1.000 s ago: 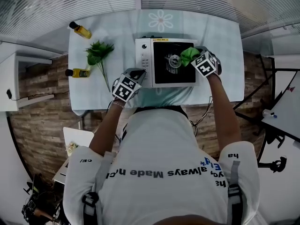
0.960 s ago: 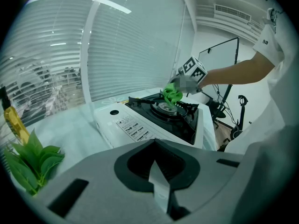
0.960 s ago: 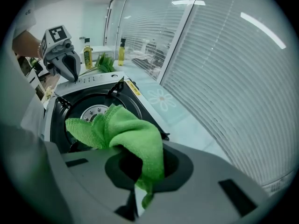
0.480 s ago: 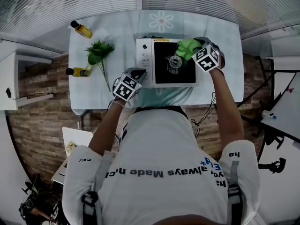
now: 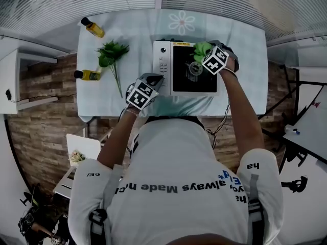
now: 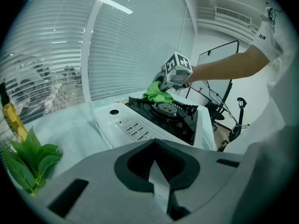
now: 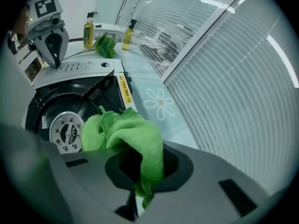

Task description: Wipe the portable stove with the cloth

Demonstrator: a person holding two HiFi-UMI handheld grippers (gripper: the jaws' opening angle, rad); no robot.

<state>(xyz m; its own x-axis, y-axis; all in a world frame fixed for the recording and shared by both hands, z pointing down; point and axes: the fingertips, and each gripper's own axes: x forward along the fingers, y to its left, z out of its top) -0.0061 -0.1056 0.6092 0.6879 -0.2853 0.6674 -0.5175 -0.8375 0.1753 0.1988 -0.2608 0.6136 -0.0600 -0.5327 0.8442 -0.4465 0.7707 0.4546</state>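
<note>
The portable stove (image 5: pixel 162 65) is white with a black top and a round burner (image 5: pixel 194 69), and it stands mid-table. A green cloth (image 5: pixel 200 49) lies bunched on the stove's far edge behind the burner, and my right gripper (image 5: pixel 204 54) is shut on it. In the right gripper view the cloth (image 7: pixel 126 134) fills the jaws and rests beside the burner (image 7: pixel 67 132). My left gripper (image 5: pixel 153 80) hovers at the stove's near left corner, shut and empty. In the left gripper view the stove (image 6: pixel 140 125) sits just ahead of the shut jaws.
Two yellow oil bottles (image 5: pixel 93 27) (image 5: pixel 88 75) and a leafy green sprig (image 5: pixel 112 55) lie on the left part of the table (image 5: pixel 245 45). Window blinds run along the far side. The table's near edge is close under my left gripper.
My right gripper has carried the cloth from the burner's right side to the stove's far edge, drifting slightly left. The left gripper has stayed at the near left corner.
</note>
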